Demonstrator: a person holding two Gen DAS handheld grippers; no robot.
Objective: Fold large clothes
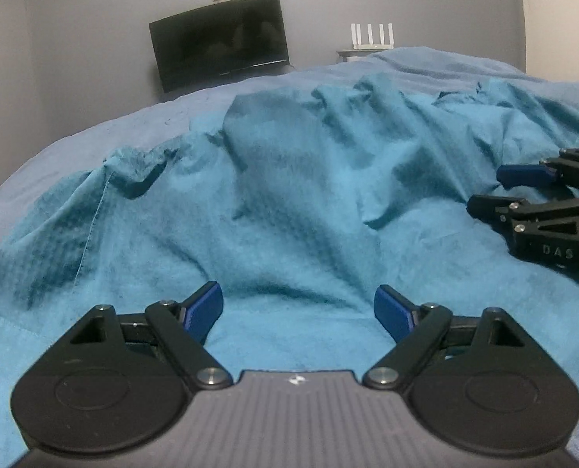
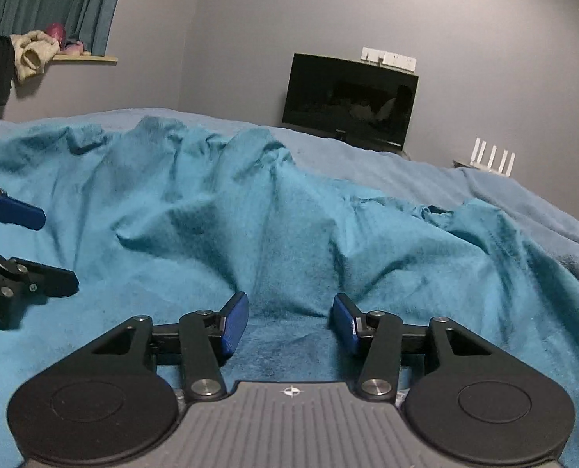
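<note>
Well, no containers; both jaws open, empty, over rumpled teal garment (image 1: 289, 195) on bed (image 1: 94, 124).

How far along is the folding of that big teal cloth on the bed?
Barely begun. Done: the rumpled teal cotton garment lies spread on the pale blue bedsheet, with no neat fold showing. In hand: nothing; the left gripper and right gripper hover open over it. Left: gripping edges, smoothing, every fold.

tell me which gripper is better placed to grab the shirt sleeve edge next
Left, likely. The left gripper is open, and the teal garment's seamed sleeve edge lies ahead on its own side. The right gripper, also open, faces only bunched folds.
</note>
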